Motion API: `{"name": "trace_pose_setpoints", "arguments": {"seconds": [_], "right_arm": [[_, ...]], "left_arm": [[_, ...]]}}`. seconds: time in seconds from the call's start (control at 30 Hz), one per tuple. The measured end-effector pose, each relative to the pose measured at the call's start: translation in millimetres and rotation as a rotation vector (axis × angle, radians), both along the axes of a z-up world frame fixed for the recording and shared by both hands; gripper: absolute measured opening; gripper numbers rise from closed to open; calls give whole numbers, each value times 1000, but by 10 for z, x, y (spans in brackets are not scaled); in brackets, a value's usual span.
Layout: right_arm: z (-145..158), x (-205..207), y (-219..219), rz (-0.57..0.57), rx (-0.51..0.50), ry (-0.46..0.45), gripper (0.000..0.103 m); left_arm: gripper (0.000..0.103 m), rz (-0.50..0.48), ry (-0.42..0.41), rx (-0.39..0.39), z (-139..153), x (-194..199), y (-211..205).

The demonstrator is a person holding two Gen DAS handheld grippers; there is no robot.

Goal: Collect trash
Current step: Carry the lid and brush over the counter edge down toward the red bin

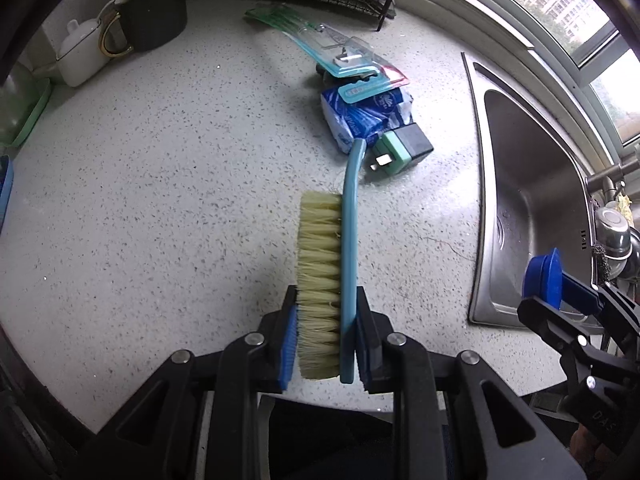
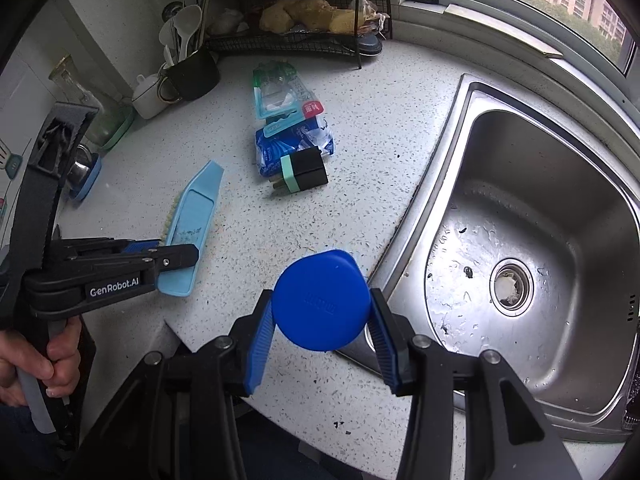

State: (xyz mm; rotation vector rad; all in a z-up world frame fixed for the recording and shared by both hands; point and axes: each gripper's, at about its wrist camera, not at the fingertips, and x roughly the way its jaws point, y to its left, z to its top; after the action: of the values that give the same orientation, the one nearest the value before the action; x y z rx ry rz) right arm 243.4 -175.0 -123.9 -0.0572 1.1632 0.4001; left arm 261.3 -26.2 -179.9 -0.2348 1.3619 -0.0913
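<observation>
My left gripper (image 1: 326, 300) is shut on a light blue scrubbing brush (image 1: 348, 264) with pale bristles, held just above the speckled counter (image 1: 160, 200); the brush also shows in the right wrist view (image 2: 192, 216). My right gripper (image 2: 320, 300) is shut on a round blue lid (image 2: 320, 300), at the counter's front edge beside the sink (image 2: 540, 240); it also shows in the left wrist view (image 1: 544, 276). Farther back lie a blue tissue packet (image 2: 294, 148), a teal blister pack (image 2: 276, 92) and a black and green plug adapter (image 2: 304, 172).
A black wire rack (image 2: 296, 40) with ginger stands at the back. A black mug of utensils (image 2: 192, 72) and a white pot (image 2: 148, 96) stand at the back left. A window runs behind the sink. A tap (image 1: 612, 232) is at the sink's far side.
</observation>
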Motion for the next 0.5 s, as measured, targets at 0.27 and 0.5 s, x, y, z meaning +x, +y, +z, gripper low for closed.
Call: {"name": "trace_pose_setpoints", "arguments": {"seconds": [0.27,0.5], "right_arm": [[133,-306,-112,13,19,-45,43],[285,-725,-249,42,42,-89,43]], "left_arm": [[22,-52,-117,2,542,-467,-236],[22,-96,-186,6,863,-955,-441]]}}
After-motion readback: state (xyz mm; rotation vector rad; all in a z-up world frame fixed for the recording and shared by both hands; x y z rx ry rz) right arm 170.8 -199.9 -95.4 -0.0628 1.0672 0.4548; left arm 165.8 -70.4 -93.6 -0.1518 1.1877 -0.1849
